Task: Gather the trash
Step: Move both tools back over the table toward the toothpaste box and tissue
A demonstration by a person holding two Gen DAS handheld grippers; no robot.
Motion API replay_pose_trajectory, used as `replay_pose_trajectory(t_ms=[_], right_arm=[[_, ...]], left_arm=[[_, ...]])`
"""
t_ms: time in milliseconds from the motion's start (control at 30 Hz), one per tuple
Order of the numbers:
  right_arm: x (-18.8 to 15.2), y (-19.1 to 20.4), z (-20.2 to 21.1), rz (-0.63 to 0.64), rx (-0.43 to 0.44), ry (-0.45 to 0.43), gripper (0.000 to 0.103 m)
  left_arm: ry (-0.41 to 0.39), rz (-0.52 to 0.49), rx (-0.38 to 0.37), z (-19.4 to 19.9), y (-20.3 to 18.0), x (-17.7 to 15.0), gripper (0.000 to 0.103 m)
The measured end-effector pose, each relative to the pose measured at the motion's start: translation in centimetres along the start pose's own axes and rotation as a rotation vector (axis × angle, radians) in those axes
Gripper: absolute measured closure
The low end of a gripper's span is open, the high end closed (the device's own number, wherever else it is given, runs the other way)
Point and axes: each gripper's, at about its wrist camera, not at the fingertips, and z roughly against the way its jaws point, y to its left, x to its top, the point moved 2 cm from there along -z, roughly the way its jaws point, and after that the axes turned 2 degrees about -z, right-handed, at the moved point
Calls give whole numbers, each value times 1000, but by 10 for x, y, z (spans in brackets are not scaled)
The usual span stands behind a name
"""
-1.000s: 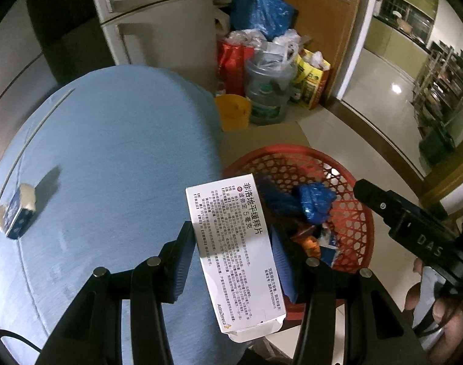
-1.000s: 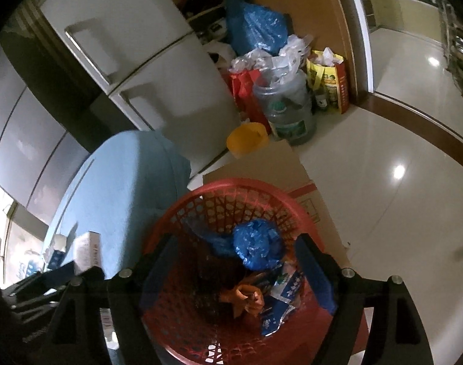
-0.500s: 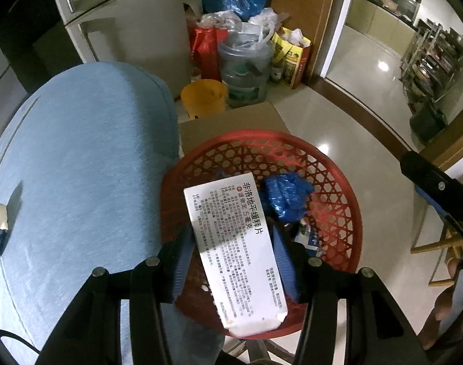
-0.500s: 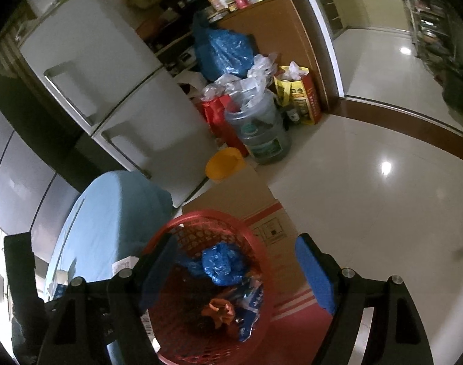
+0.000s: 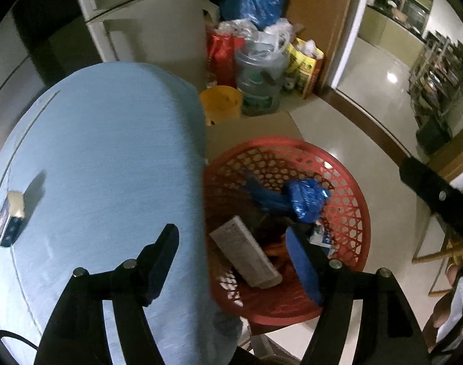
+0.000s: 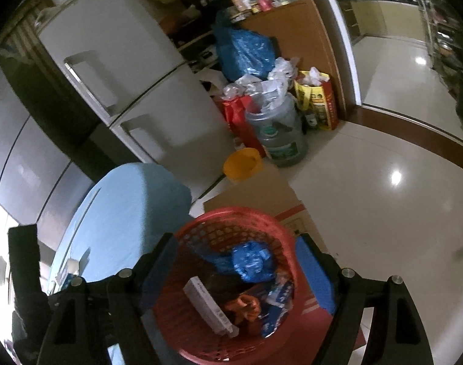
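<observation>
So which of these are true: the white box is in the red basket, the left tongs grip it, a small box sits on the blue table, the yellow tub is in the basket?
1. The white box lies in the red basket. True.
2. The left tongs grip the box. False: their jaws are opening, nothing between them.
3. A small box sits on the blue table. True.
4. The yellow tub is in the basket. False: it stands on the floor beyond.

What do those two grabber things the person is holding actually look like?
Each tool, left and right, is a matte black plastic fork: two angular fingers lined with blue pads, joined by silver pivot pins. A thin black cable trails off the left one.
</observation>
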Motion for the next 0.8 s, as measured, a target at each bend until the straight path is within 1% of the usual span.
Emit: replay_pose_trajectory(t_ms=[100,267,467,633,800], right_arm=[[-6,20,2,38,20,6,19],[-20,53,0,99,50,32,19],[-46,97,-7,186,82,76,19],[-69,134,-18,262,109,120,19],[-88,162,-30,327,129,169,19]], left_arm=[[-20,29,12,9,15,-4,30],[-56,102,39,31,55,-21,29],[-83,219,89,47,117,-54,27],[-88,366,132,49,186,-82,27],[-87,513,180,46,249,-108,27]])
